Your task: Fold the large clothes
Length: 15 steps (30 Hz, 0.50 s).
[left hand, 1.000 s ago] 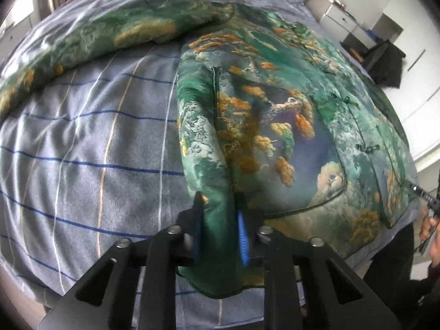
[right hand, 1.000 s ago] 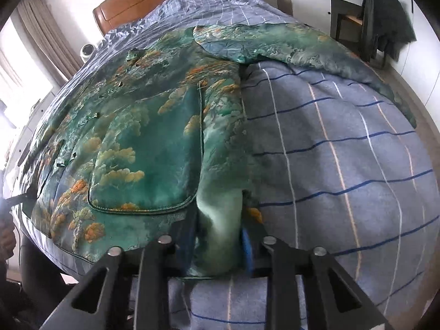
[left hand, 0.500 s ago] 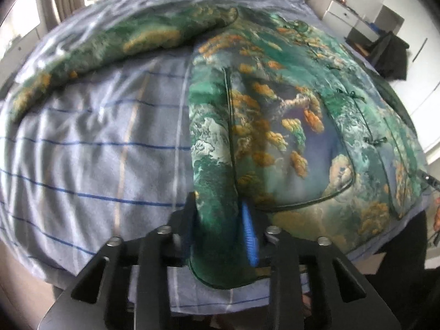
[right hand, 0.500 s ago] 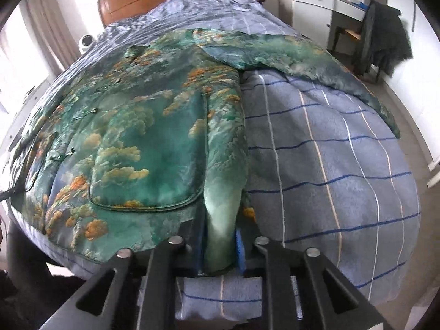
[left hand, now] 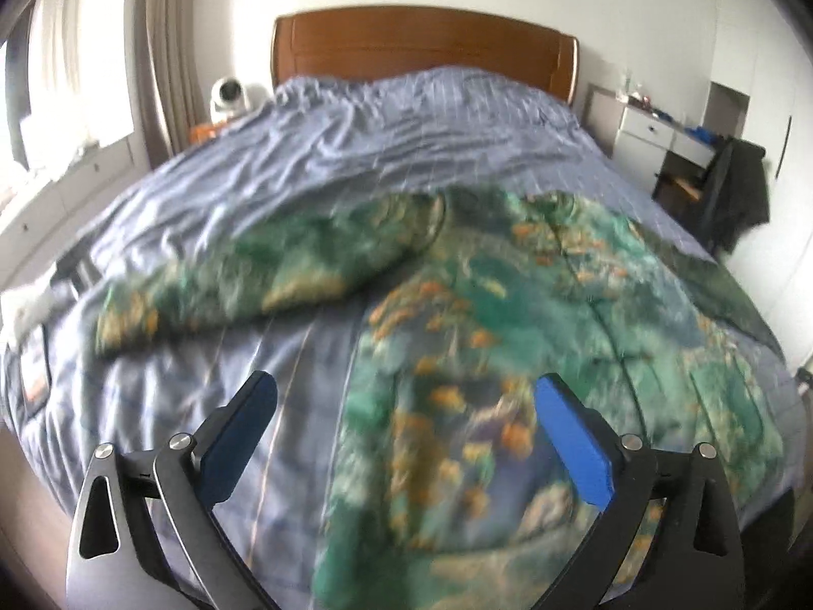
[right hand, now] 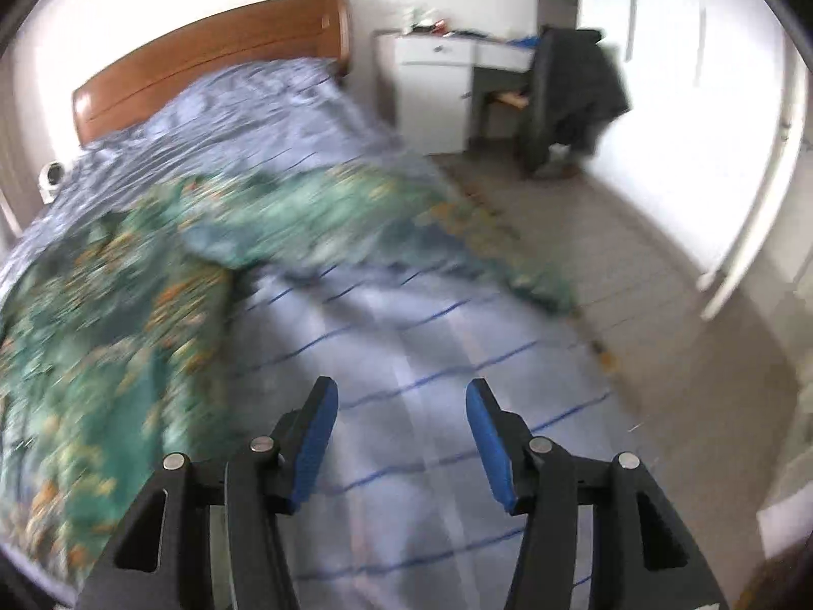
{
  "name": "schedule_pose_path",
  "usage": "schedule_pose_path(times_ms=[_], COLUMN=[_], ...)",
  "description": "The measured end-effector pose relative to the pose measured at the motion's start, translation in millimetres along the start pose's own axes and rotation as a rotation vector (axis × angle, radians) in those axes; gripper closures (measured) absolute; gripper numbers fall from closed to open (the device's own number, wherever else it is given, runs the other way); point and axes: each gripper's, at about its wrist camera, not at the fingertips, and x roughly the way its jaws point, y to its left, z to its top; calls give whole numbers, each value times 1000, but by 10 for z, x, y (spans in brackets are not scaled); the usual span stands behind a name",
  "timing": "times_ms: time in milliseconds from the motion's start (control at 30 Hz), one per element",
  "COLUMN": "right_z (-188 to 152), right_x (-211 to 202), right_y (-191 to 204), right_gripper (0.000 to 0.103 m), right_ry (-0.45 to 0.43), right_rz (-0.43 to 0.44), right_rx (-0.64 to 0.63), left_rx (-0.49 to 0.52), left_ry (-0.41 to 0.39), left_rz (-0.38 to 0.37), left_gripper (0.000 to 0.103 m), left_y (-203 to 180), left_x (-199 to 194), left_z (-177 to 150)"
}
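You are in a home bedroom. A bed with a wooden headboard [left hand: 421,40] carries a blue striped duvet [left hand: 406,127]. Curtains [left hand: 157,51] hang by a window at its left side. Near its head on the right stand a white drawer unit [right hand: 432,91] and a chair draped with a dark garment [right hand: 574,96]. The floor [right hand: 660,305] is tiled.

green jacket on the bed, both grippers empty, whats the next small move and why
Probably take the left hand-held gripper to the left sleeve and fold it in over the body. The green jacket lies flat on the striped bedcover with both sleeves spread outward; the other sleeve trails off the bed edge. Both grippers' jaws are opening with nothing between them.
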Motion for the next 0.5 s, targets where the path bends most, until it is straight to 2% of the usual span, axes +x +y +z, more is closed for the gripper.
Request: schedule_pose_path(times_ms=[100,167,267,333,433,500], right_z=[104,159,226,248,259,269], right_x=[3,28,73,74,124,198], right_y=[-46,-65,-42,-29,-37,-129], right_gripper=[49,45,45,45,45,45], right_ry=[-22,-33,-36,-46,-44,-30], right_rz=[-34,-64,-127,-130,-117,-53], right_rx=[20,31,-3,-18,-13,37], left_rx=[23,34,38,48,65,74], left_ry=[-12,5,39,67,90,98], left_rz=[-3,-26,-72,-92,-79,-65], left_gripper=[1,1,1,1,1,1], left_y=[-218,-345,-521,-617,-726,-757], left_x=[109,166,217,229,274,290], left_z=[38,14,-49,-106,-178,-219])
